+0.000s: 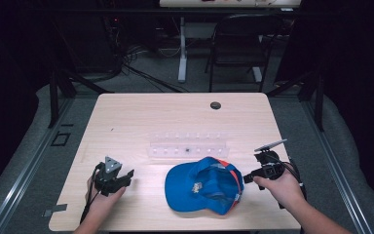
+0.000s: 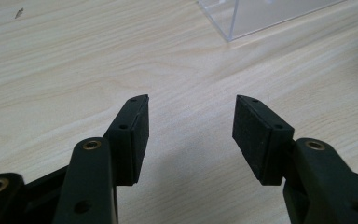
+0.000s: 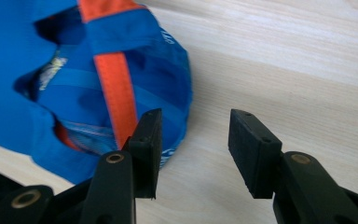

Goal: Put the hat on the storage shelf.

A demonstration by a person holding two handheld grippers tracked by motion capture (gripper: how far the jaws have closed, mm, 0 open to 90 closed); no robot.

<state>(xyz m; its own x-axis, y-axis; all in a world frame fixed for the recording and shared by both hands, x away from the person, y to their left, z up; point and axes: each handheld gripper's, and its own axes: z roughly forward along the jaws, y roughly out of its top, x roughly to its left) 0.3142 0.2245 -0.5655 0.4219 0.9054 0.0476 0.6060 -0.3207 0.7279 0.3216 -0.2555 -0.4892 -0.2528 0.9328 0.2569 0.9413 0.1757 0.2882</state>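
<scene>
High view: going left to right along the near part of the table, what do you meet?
Left gripper, jaws open → blue cap, lying with its inside up → right gripper, jaws open just beside the cap's edge. The clear plastic rack lies farther back, so it is left out of the order.

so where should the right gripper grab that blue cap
On the blue cap, take the crown's rear edge by the orange strap, coming in level from its right side. The right gripper is open beside it, and the cap lies upside down, so that rim is exposed.
</scene>
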